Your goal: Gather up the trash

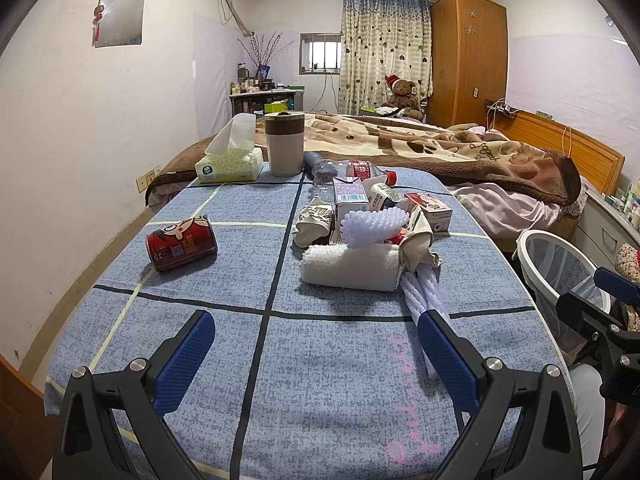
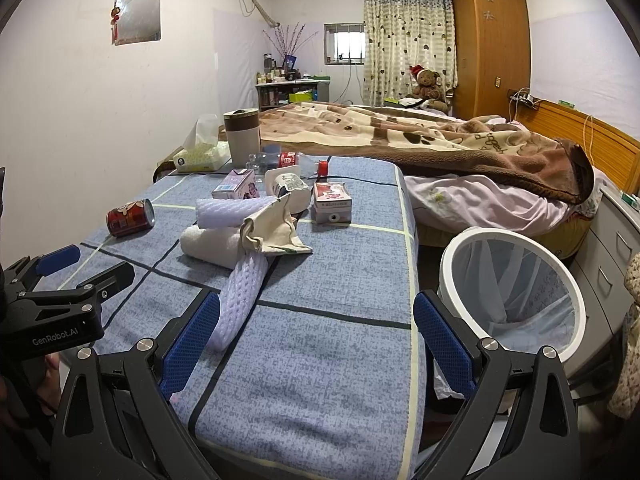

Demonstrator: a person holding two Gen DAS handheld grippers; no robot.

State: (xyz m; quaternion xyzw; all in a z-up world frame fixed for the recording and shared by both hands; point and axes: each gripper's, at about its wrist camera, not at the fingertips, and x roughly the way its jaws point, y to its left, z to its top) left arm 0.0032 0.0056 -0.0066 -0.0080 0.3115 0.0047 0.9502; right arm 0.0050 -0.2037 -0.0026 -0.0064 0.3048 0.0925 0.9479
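Note:
A heap of trash lies on the blue checked tablecloth [image 1: 248,344]: a red can [image 1: 182,243] on its side at left, a white foam roll [image 1: 352,266], lilac foam netting [image 2: 240,300], crumpled paper [image 2: 272,228], small cartons [image 2: 332,202] and a clear plastic bottle [image 1: 352,172]. A white bin [image 2: 508,292] with a clear liner stands right of the table. My left gripper [image 1: 316,356] is open above the near table edge, nothing between its fingers. My right gripper [image 2: 316,344] is open too, over the table's right corner, its left finger [image 2: 192,344] beside the netting's end.
A tissue box [image 1: 230,164] and a lidded beige tumbler [image 1: 284,144] stand at the table's far edge. Behind is a bed with a brown blanket [image 1: 440,140]. Drawers [image 2: 616,248] sit right of the bin. A wall runs along the left.

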